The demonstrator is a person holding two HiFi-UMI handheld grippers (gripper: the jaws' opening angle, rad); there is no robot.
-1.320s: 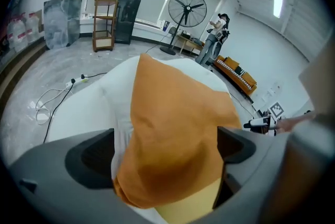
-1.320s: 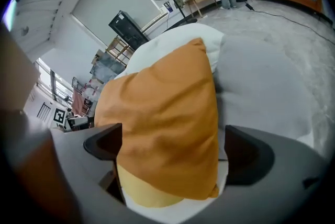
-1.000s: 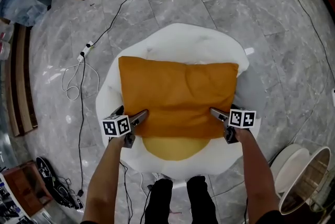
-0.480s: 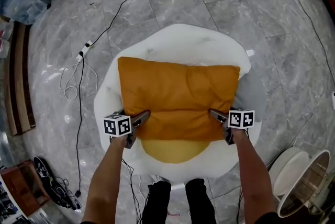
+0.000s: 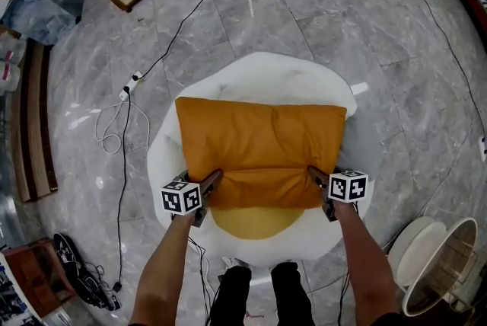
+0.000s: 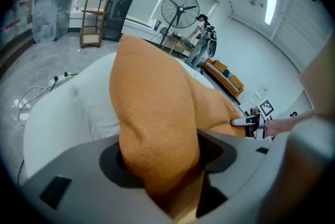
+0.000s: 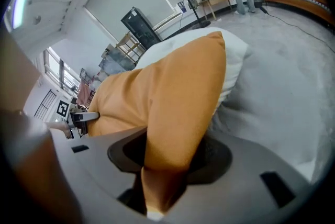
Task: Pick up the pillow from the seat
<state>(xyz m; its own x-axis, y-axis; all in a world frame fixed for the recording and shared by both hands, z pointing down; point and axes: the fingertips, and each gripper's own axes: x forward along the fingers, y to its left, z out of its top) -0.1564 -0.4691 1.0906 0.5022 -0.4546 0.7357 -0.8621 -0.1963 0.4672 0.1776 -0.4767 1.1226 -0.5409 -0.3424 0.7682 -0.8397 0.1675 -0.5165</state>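
**Closing both grippers on the pillow's near corners**

Looking down from the head view, the orange pillow (image 5: pixel 259 153) lies flat across the white seat (image 5: pixel 262 73), its near edge partly over a round yellow cushion (image 5: pixel 255 219). The left gripper (image 5: pixel 207 186) is at the pillow's near left corner and the right gripper (image 5: pixel 316 181) at its near right corner. The fabric puckers a little between them. The pillow does not look raised off the seat.

In the left gripper view, the jaws are closing with a thick fold of orange fabric (image 6: pixel 152 113) between them. The fold fills the gap and bulges above the pads, so the cloth is already squeezed there.

In the right gripper view, the jaws are closing too, and the pillow's corner is drawn into a narrow pleat between the pads. The rest of the pillow runs away over the white seat towards the other gripper.

As for progress, I judge the reach finished and the two-handed grasp nearly set. The lift itself is not yet done, and the pillow's whole weight appears to rest on the seat.
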